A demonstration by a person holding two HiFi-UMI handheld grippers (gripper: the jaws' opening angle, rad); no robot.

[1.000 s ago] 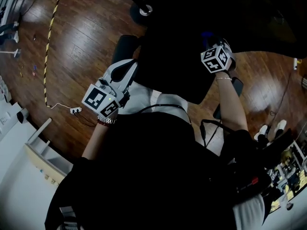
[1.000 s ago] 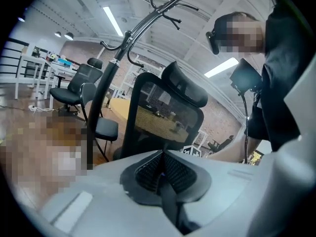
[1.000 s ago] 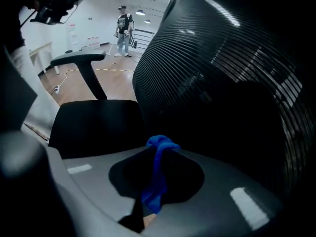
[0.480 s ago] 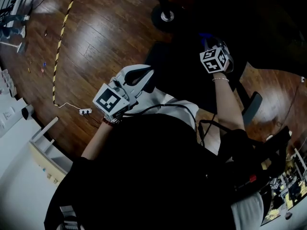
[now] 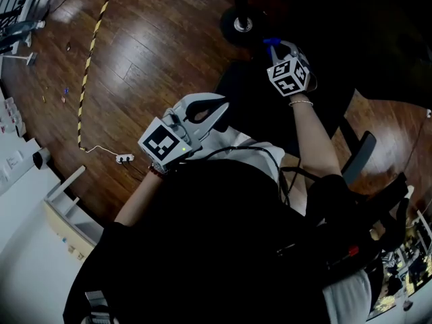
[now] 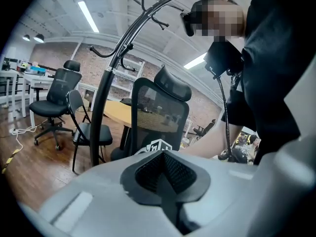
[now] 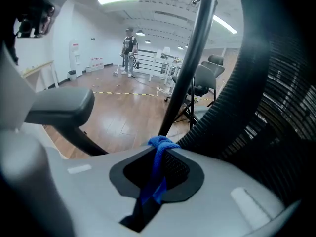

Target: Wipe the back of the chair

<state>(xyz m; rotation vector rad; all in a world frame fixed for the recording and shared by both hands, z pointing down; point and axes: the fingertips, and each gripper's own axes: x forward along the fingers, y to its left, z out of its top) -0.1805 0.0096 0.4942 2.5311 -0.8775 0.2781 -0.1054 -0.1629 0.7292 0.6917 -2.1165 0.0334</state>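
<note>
Head view: your right gripper brings the blue cloth to the chair back; your left gripper waits apart.
Left gripper view: jaws together, nothing between them.
Right gripper view: jaws clamp the cloth just beside the mesh. Wiping looks barely begun.

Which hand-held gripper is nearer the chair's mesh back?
Right. The right hand-held gripper, clamping a blue cloth, is close beside the mesh back; the left hand-held gripper, shut and empty, is apart from it.
</note>
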